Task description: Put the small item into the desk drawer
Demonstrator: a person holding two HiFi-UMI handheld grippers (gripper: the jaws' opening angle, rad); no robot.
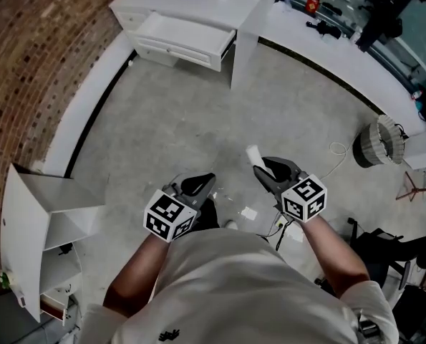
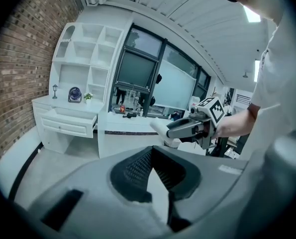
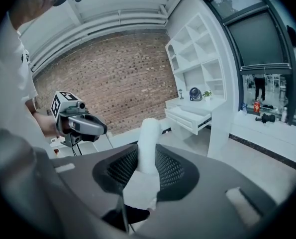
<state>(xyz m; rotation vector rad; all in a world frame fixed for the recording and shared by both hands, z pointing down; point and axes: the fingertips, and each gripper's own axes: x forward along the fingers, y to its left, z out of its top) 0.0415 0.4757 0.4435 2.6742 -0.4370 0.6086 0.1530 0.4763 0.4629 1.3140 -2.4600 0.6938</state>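
Observation:
The small item (image 1: 253, 153) is a white cylinder, and my right gripper (image 1: 259, 165) is shut on its lower part. In the right gripper view the small item (image 3: 148, 143) sticks up between the black ribbed pads of the right gripper (image 3: 148, 156). My left gripper (image 1: 205, 181) is beside it at waist height, with its tips together and nothing in them. The left gripper (image 2: 152, 151) looks toward the desk. The desk drawer (image 1: 184, 38) stands pulled open in the white desk (image 1: 191, 6), far ahead across the floor. The drawer (image 3: 190, 118) also shows in the right gripper view.
A long white counter (image 1: 327, 49) runs along the right. A round ribbed bin (image 1: 381, 142) stands by it, with a cable (image 1: 334, 156) on the floor. A white shelf unit (image 1: 41, 228) is at my left against the brick wall. Grey floor lies between me and the desk.

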